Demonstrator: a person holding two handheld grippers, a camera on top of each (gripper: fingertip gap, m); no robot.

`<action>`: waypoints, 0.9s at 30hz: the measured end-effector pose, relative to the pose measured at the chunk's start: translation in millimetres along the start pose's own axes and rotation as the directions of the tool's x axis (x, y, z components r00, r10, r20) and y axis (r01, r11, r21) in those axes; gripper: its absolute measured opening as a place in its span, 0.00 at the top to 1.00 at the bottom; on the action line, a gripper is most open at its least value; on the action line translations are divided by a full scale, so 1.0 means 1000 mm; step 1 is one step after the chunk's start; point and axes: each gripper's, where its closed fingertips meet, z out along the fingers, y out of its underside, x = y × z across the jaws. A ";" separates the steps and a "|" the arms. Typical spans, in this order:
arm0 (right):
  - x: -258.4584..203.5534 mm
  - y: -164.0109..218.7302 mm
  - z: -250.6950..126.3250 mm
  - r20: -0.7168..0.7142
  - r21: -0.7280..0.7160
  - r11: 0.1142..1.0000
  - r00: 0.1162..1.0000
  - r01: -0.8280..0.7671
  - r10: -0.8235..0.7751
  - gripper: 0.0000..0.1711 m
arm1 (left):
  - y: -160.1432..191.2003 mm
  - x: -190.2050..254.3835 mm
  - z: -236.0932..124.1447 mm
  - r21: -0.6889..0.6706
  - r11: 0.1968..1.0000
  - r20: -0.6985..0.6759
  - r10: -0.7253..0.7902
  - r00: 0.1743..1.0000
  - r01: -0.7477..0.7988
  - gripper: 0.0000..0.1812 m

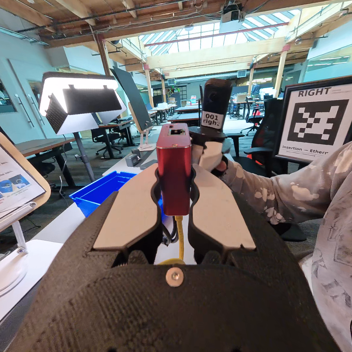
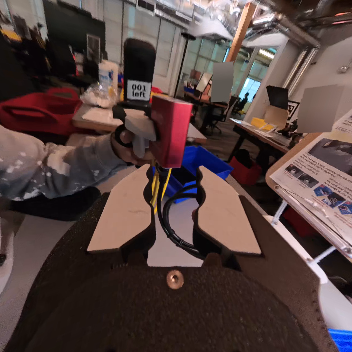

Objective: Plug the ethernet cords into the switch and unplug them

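Over the worktop the left claw is clamped on the red switch, held up in the air with a yellow cord and a black cord plugged in underneath, so looks like the unplug step's next: the released, empty right claw needs to close on a plug.
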 end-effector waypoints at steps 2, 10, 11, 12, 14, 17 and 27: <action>-0.006 0.015 0.014 -0.016 -0.088 0.994 0.998 0.058 -0.060 0.71 | 0.005 0.005 0.004 -0.008 1.000 -0.041 -0.006 0.999 0.006 0.85; -0.025 0.035 0.016 0.128 -0.191 0.981 0.992 0.043 -0.018 0.84 | 0.031 0.020 0.014 -0.125 0.991 -0.139 0.028 0.990 -0.046 0.85; -0.024 0.042 0.012 0.132 -0.245 0.967 0.991 0.068 -0.037 0.84 | 0.039 0.019 0.014 -0.180 0.982 -0.135 0.029 0.990 -0.053 0.85; -0.023 0.051 0.008 0.133 -0.309 0.945 0.989 0.103 -0.064 0.84 | 0.046 0.018 0.013 -0.233 0.971 -0.128 0.031 0.991 -0.060 0.85; -0.016 0.076 -0.006 0.119 -0.484 0.853 0.981 0.194 -0.155 0.84 | 0.060 0.012 0.010 -0.343 0.937 -0.089 0.045 0.995 -0.073 0.84; -0.014 0.112 -0.022 0.151 -0.695 0.662 0.957 0.281 -0.248 0.84 | 0.082 0.011 0.006 -0.487 0.863 -0.078 0.106 0.991 -0.131 0.80; -0.022 0.128 -0.020 0.214 -0.744 0.574 0.936 0.341 -0.278 0.84 | 0.129 0.020 0.021 -0.650 0.716 -0.144 0.214 0.966 -0.255 0.85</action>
